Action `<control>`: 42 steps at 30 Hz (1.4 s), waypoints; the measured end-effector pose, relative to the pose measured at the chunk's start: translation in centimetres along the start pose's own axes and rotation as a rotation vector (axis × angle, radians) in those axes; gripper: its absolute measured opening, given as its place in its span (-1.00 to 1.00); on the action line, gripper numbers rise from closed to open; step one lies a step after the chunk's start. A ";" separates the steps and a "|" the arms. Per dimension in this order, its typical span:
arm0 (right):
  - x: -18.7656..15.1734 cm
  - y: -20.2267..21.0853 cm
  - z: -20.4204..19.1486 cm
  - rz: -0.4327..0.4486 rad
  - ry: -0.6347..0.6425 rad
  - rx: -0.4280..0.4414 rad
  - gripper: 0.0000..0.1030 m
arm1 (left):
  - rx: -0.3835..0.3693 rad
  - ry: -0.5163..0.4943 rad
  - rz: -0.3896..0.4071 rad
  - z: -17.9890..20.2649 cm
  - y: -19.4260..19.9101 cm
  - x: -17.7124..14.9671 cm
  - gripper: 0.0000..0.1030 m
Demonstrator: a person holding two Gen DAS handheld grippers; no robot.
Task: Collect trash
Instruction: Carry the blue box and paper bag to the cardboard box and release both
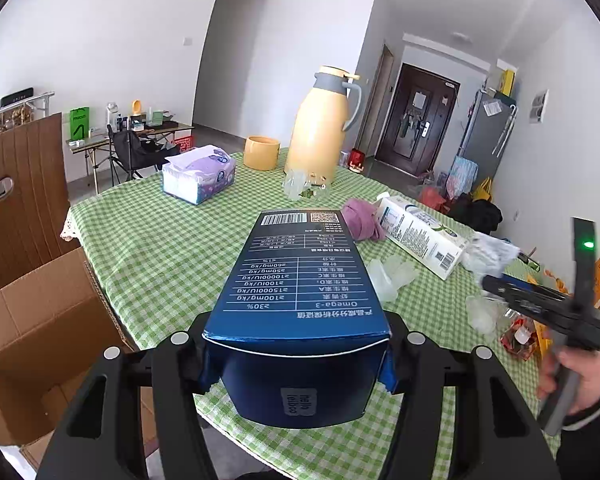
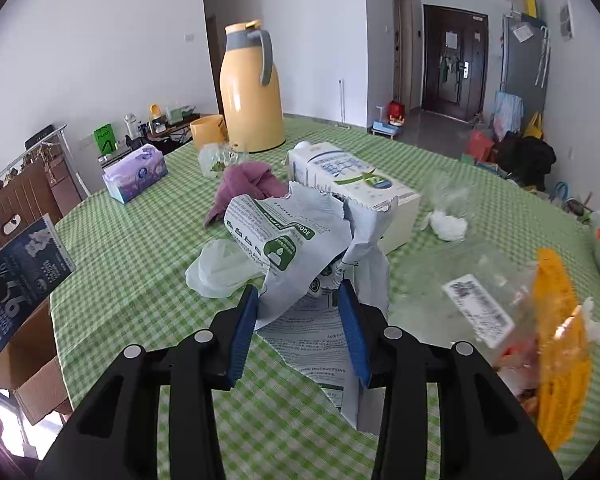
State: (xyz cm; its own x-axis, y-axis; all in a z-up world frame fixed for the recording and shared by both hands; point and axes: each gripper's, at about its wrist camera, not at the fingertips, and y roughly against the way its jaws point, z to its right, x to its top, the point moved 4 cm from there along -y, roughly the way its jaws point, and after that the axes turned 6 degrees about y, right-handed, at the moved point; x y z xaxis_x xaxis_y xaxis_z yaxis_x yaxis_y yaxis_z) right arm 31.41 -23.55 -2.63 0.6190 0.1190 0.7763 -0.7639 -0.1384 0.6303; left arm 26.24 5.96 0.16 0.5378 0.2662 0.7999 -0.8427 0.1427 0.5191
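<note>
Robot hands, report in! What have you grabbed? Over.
Left gripper clamped on blue box, beside open cardboard box. Right gripper holding torn white wrapper. Milk carton, purple cloth still on table.

Green-white check tablecloth [image 1: 160, 248], blue box [image 1: 300, 280], yellow jug [image 1: 320, 132].

Home dining area, checked tablecloth [image 1: 148, 240], thermos jug [image 1: 320, 128], tissue box [image 1: 199, 174], front door [image 1: 416, 120]

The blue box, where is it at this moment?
The blue box is clamped in the left gripper, above the near edge of the green checked table; the open cardboard box stands to its left.
</note>
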 end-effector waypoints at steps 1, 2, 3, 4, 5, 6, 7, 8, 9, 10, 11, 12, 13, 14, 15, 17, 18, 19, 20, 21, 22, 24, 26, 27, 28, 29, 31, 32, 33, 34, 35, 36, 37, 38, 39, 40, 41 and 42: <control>0.0 0.4 0.1 0.005 -0.002 -0.002 -0.20 | 0.002 0.003 0.003 0.0 0.2 0.0 0.08; 0.0 0.6 -0.1 0.007 -0.001 -0.002 -0.20 | 0.003 0.008 0.005 -0.1 0.3 0.0 0.08; -0.1 0.7 -0.3 0.007 0.002 0.003 -0.20 | 0.005 0.016 0.007 -0.4 0.6 0.1 0.08; 0.0 0.8 -0.8 0.008 0.006 0.009 -0.20 | 0.013 0.022 0.009 -0.8 0.8 0.0 0.08; 0.1 0.8 -1.6 0.011 0.015 0.021 -0.20 | 0.019 0.023 0.013 -1.0 1.0 -0.1 0.08; 0.2 0.9 -2.2 0.012 0.023 0.030 -0.20 | 0.029 0.029 0.019 -1.6 1.4 -0.1 0.08; 0.4 0.8 -3.0 0.013 0.035 0.047 -0.20 | 0.046 0.038 0.024 -2.4 1.8 -0.1 0.08; 0.8 0.6 -4.3 0.017 0.052 0.069 -0.20 | 0.064 0.051 0.028 -3.5 2.1 -0.1 0.08; 1.1 0.4 -5.6 0.019 0.068 0.090 -0.20 | 0.081 0.064 0.031 -4.5 2.4 -0.1 0.08; 1.6 -0.1 -7.6 0.017 0.094 0.127 -0.20 | 0.102 0.079 0.035 -5.7 2.7 -0.1 0.08; 1.8 -0.5 -9.1 0.014 0.112 0.151 -0.20 | 0.136 0.103 0.041 -7.7 3.3 -0.1 0.08; 2.1 -0.9 -11.1 0.012 0.135 0.181 -0.20 | 0.153 0.116 0.041 -9.0 3.6 -0.1 0.08; 2.4 -1.4 -13.9 0.009 0.168 0.227 -0.20 | 0.182 0.132 0.043 -10.8 4.1 -0.2 0.08; 2.5 -1.7 -15.8 0.005 0.189 0.260 -0.20 | 0.233 0.156 0.044 -13.4 4.8 -0.4 0.08; 2.6 -2.3 -18.7 -0.005 0.218 0.312 -0.20 | 0.258 0.168 0.037 -15.0 5.3 -0.6 0.09; 2.4 -3.1 -23.7 -0.025 0.273 0.397 -0.20 | 0.327 0.214 0.018 -19.2 6.3 -1.4 0.09; 2.1 -3.5 -26.6 -0.039 0.307 0.443 -0.20 | 0.361 0.236 -0.006 -21.6 6.7 -2.1 0.09; 1.9 -3.9 -28.5 -0.050 0.328 0.475 -0.20 | 0.397 0.259 -0.020 -23.6 7.1 -2.6 0.09; 1.5 -4.4 -31.5 -0.067 0.360 0.522 -0.20 | 0.430 0.282 -0.036 -25.4 7.3 -3.3 0.09; 1.0 -4.9 -34.3 -0.087 0.391 0.566 -0.19 | 0.464 0.314 -0.065 -27.6 7.4 -4.1 0.09; 0.5 -5.4 -37.0 -0.109 0.418 0.605 -0.20 | 0.492 0.347 -0.088 -29.3 7.4 -4.8 0.09; -0.4 -6.3 -40.8 -0.151 0.460 0.661 -0.19 | 0.514 0.399 -0.129 -32.0 7.1 -6.0 0.09; -1.5 -7.5 -44.6 -0.200 0.505 0.701 -0.19 | 0.543 0.419 -0.156 -33.3 6.9 -6.6 0.10; -2.0 -8.1 -46.2 -0.221 0.525 0.711 -0.19 | 0.562 0.426 -0.178 -34.1 6.8 -7.1 0.11; -2.5 -8.7 -47.5 -0.240 0.543 0.720 -0.19 | 0.584 0.444 -0.198 -34.9 6.6 -7.4 0.12; -3.2 -9.4 -49.3 -0.266 0.572 0.725 -0.19 | 0.589 0.456 -0.213 -35.6 6.5 -7.8 0.14; -4.2 -10.5 -51.2 -0.295 0.612 0.730 -0.18 | 0.595 0.497 -0.266 -36.9 5.9 -8.4 0.17; -4.8 -11.4 -52.2 -0.313 0.636 0.725 -0.18 | 0.603 0.523 -0.285 -37.6 5.8 -8.8 0.26; -5.3 -12.1 -53.1 -0.334 0.659 0.720 -0.18 | 0.602 0.549 -0.301 -38.1 5.5 -9.0 0.34; -5.9 -12.7 -54.0 -0.353 0.679 0.719 -0.18 | 0.596 0.571 -0.309 -38.7 5.4 -9.1 0.49; -6.8 -13.5 -55.2 -0.378 0.707 0.721 -0.17 | 0.593 0.578 -0.303 -39.0 5.4 -9.3 0.57; -7.3 -14.0 -55.9 -0.394 0.726 0.720 -0.16 | 0.586 0.583 -0.292 -39.2 5.5 -9.2 0.59; -8.0 -14.6 -56.9 -0.409 0.755 0.712 -0.16 | 0.578 0.579 -0.288 -39.3 5.4 -9.1 0.60; -8.5 -14.9 -57.4 -0.416 0.771 0.707 -0.16 | 0.574 0.577 -0.287 -39.5 5.5 -9.2 0.61; -8.9 -15.4 -57.9 -0.428 0.785 0.705 -0.15 | 0.573 0.576 -0.284 -39.7 5.6 -9.1 0.61; -9.4 -15.8 -58.5 -0.442 0.797 0.706 -0.15 | 0.574 0.578 -0.280 -39.8 5.9 -9.0 0.61; -9.9 -16.2 -59.2 -0.460 0.813 0.708 -0.14 | 0.575 0.581 -0.275 -39.9 6.2 -9.0 0.61; -10.2 -16.6 -59.7 -0.469 0.827 0.701 -0.12 | 0.579 0.584 -0.269 -40.1 6.6 -9.0 0.61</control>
State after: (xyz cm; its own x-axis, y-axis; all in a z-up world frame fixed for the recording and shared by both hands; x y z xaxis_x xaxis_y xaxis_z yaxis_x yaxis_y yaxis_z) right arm 26.86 36.22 -21.35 0.3092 0.8668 0.3913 -0.0670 -0.3906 0.9181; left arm 14.89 42.72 -15.69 0.4854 0.7628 0.4272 -0.4581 -0.1942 0.8674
